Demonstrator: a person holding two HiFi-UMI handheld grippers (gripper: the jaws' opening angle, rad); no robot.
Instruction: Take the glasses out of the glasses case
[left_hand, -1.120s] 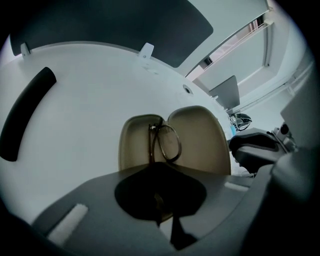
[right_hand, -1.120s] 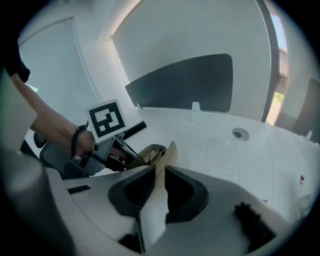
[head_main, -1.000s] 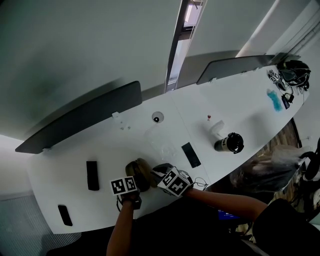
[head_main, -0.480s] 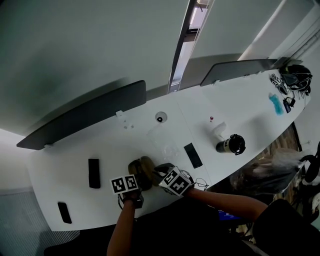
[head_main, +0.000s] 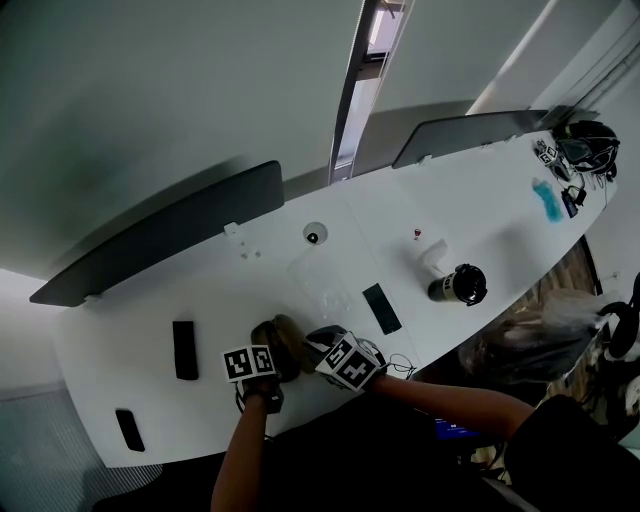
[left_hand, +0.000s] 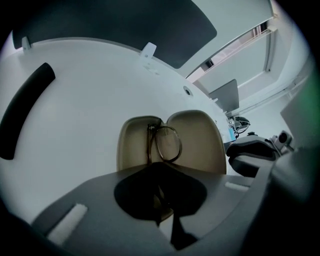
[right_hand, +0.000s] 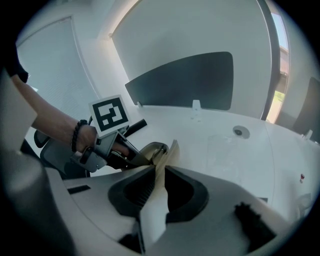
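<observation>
Beige-lined glasses case (left_hand: 200, 140) lies open with the glasses (left_hand: 167, 142) still inside it, nothing having shifted in the last second (right gripper (right_hand: 159, 172) clamps the case's edge, left gripper (left_hand: 160, 185) is closed on the glasses' near rim), so the lift-out seems ready but unstarted.

A smooth, matt beige lining is seen inside the glasses case (left_hand: 200, 140). Thin dark rims and clear, glossy lenses are picked out on the glasses (left_hand: 167, 142). The white table (left_hand: 85, 130) is shown smooth, faintly sheened.
</observation>
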